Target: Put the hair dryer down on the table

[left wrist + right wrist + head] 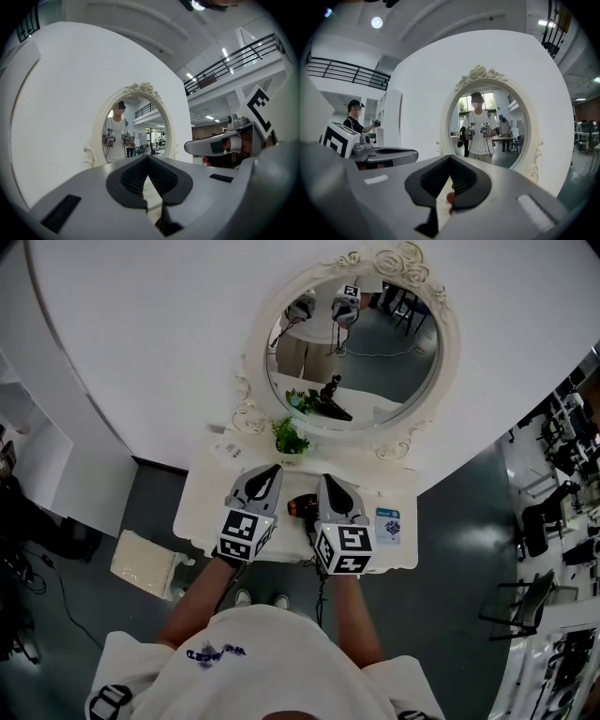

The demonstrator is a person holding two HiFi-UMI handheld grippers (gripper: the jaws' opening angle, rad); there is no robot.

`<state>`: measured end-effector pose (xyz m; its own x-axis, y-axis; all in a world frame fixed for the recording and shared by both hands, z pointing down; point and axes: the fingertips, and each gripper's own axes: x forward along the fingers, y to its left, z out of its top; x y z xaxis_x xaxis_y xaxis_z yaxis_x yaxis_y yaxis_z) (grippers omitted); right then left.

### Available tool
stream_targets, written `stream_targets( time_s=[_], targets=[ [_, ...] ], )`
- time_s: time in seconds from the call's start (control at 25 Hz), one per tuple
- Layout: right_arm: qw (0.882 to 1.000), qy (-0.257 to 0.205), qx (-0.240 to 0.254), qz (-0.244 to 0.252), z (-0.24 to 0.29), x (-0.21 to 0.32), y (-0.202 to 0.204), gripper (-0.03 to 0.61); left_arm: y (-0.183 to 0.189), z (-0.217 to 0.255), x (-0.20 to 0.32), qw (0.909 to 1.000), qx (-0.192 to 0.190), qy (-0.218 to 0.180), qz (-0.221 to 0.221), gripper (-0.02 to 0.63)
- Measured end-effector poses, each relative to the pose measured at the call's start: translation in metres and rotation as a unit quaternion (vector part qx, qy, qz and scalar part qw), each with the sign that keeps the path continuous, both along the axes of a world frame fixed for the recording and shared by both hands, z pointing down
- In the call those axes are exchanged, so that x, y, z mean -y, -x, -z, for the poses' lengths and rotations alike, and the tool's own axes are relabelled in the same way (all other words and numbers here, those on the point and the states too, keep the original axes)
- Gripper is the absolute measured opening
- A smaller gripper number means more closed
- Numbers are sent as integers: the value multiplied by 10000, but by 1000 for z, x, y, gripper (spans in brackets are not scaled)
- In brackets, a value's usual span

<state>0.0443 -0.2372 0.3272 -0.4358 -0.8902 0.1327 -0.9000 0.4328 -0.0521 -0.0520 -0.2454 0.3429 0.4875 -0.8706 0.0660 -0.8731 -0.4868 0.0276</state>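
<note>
On the table (202, 507), hair dryer (302, 508) lies between left gripper (270, 471) and right gripper (330, 482), fingers closed, empty

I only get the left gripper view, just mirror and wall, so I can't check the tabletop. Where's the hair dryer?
Observer: The hair dryer lies on the white dressing table, between the left tool and the right tool.
Operator: Is the right tool gripping it?
Observer: No. The right gripper view shows its jaws together with nothing clamped between them.
Operator: Anything else near it?
Observer: A small card lies on the table, to the right of the right tool.
</note>
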Motion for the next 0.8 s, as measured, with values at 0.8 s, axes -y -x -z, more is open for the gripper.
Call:
stream_targets(
  time_s=[0.8],
  targets=[
    [9998,-50,-177,40,-2,3,11,11,-1,-5,-2,10000,-33,48,-52,8]
  ],
)
